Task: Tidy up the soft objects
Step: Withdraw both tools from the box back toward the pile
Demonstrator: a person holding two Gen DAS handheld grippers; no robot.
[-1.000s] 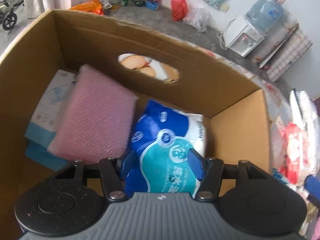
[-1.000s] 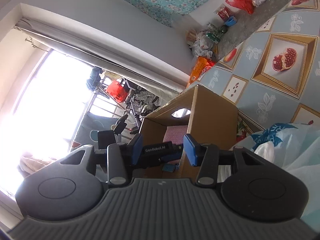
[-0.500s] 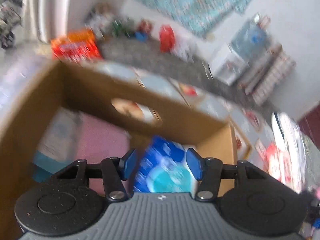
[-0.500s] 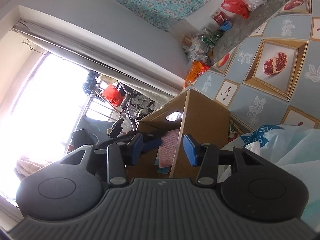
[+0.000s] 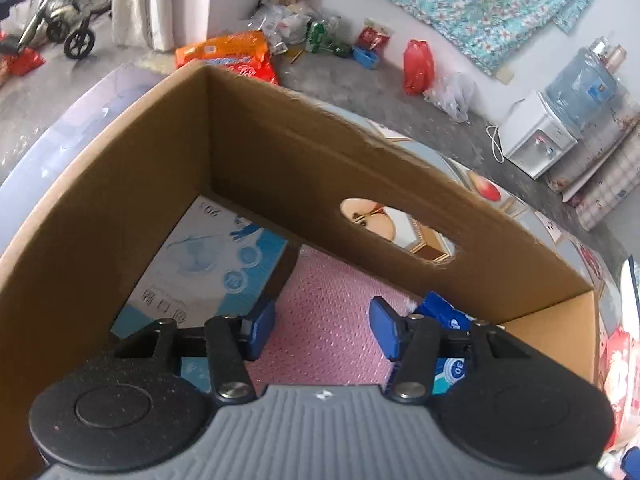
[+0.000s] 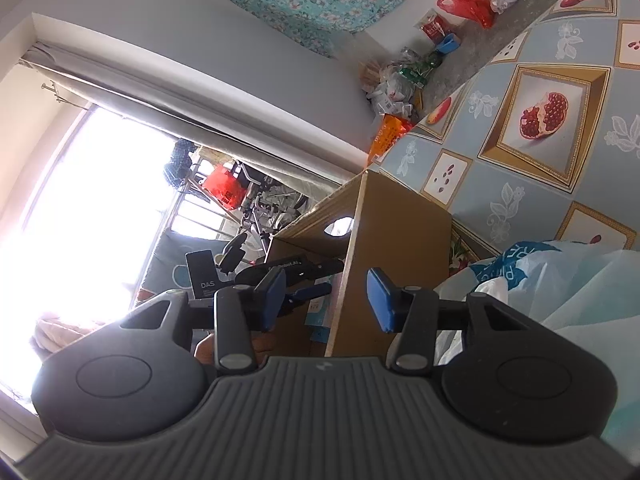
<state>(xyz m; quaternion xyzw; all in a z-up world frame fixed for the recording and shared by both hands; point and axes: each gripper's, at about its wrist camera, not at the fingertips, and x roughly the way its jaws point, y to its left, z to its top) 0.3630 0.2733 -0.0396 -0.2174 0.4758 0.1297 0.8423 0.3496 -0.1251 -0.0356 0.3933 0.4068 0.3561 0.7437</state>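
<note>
In the left wrist view, a cardboard box (image 5: pixel 304 168) holds a pink padded pack (image 5: pixel 324 320), a light blue-and-white pack (image 5: pixel 208 268) at its left, and a blue tissue pack (image 5: pixel 444 320) at the right, mostly hidden behind my finger. My left gripper (image 5: pixel 322 330) is open and empty above the pink pack. In the right wrist view, my right gripper (image 6: pixel 326 300) is open and empty beside the box (image 6: pixel 392 248), near its corner edge. The left gripper (image 6: pixel 296 276) shows inside the box.
A blue-and-white plastic bag (image 6: pixel 560 280) lies right of the box on the fruit-patterned tablecloth (image 6: pixel 540 120). Red packs (image 5: pixel 616 364) lie at the table's right. Bags and clutter (image 5: pixel 304 36) line the floor by the far wall, with a water dispenser (image 5: pixel 560 120).
My left gripper has pulled back and swung left, from over the blue tissue pack to over the pink pack. The right gripper has shifted slightly; both stay open.
</note>
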